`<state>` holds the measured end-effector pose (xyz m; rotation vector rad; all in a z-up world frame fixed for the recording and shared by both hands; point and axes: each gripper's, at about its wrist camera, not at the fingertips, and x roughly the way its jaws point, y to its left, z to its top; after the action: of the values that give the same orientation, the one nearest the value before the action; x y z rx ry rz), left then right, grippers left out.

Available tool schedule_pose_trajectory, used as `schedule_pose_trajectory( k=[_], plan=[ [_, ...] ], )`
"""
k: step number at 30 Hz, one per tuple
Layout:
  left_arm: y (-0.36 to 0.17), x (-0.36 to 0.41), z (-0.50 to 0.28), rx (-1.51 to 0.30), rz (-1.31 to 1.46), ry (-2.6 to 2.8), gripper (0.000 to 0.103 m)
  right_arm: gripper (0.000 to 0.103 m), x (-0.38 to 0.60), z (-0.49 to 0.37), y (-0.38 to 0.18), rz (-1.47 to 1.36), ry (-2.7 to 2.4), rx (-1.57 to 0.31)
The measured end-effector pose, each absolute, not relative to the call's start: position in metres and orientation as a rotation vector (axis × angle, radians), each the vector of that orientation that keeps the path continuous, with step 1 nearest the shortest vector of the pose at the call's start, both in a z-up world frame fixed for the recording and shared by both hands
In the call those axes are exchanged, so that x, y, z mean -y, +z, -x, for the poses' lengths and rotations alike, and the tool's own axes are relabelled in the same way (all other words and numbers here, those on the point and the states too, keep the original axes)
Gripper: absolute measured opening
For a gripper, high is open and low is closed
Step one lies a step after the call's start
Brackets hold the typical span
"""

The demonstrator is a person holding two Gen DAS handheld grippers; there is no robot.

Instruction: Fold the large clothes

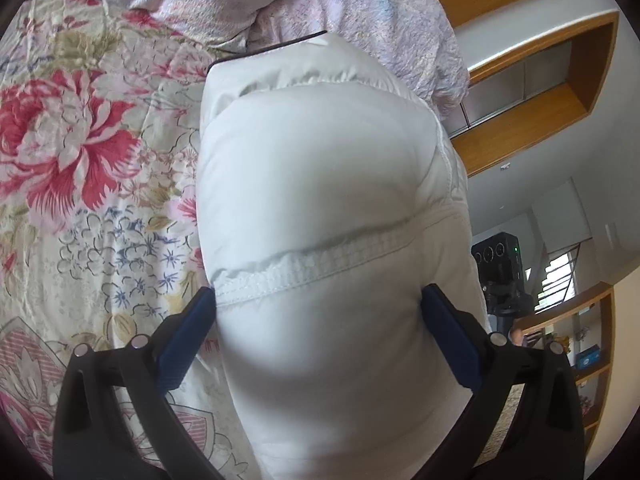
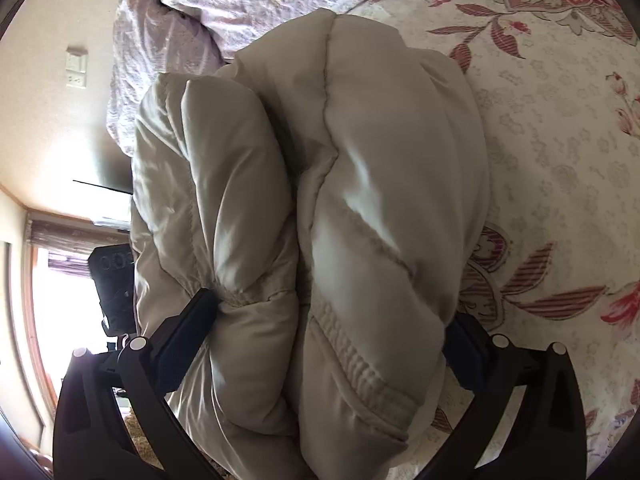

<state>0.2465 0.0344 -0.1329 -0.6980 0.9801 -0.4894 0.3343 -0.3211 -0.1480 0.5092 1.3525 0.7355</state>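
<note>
Left gripper [image 1: 318, 300]: jaws spread wide, blue pads [image 1: 188, 344] pressed into both flanks of a thick fold of the jacket [image 1: 320, 184]; it has the bundle clamped. Right gripper [image 2: 332, 312]: likewise wide, fingers sunk into two stacked puffy layers of the jacket [image 2: 360, 200]; near fingertip partly buried by fabric.

Jacket: white, quilted, padded; stitched seam band runs across between the left pads. Dark trim along its far edge. In the right view it reads beige in shadow, folded double with a deep crease between layers.

It lies over the floral bedspread [image 1: 80, 160]. Beyond, a rumpled lilac quilt [image 1: 340, 8]. Wooden shelves [image 1: 560, 92] farther right.
</note>
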Motion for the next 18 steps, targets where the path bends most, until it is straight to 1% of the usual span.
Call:
schedule_pose_trajectory(
  k=[6,10,14,18],
  plan=[
    [-0.139,-0.035,-0.248,-0.991,0.732,-0.516,0.101,0.102,0.326,-0.33,-0.147,-0.511,0.764,-1.326],
    [-0.14,-0.032,-0.243,-0.963,0.741,-0.505,0.101,0.102,0.316,-0.326,-0.145,-0.464,0.797,-1.314],
    [-0.144,-0.032,-0.231,-0.907,0.764,-0.497,0.101,0.102,0.319,-0.327,-0.147,-0.474,0.805,-1.302],
    [-0.15,-0.034,-0.224,-0.9,0.813,-0.494,0.101,0.102,0.317,-0.327,-0.149,-0.471,0.807,-1.312]
  ],
)
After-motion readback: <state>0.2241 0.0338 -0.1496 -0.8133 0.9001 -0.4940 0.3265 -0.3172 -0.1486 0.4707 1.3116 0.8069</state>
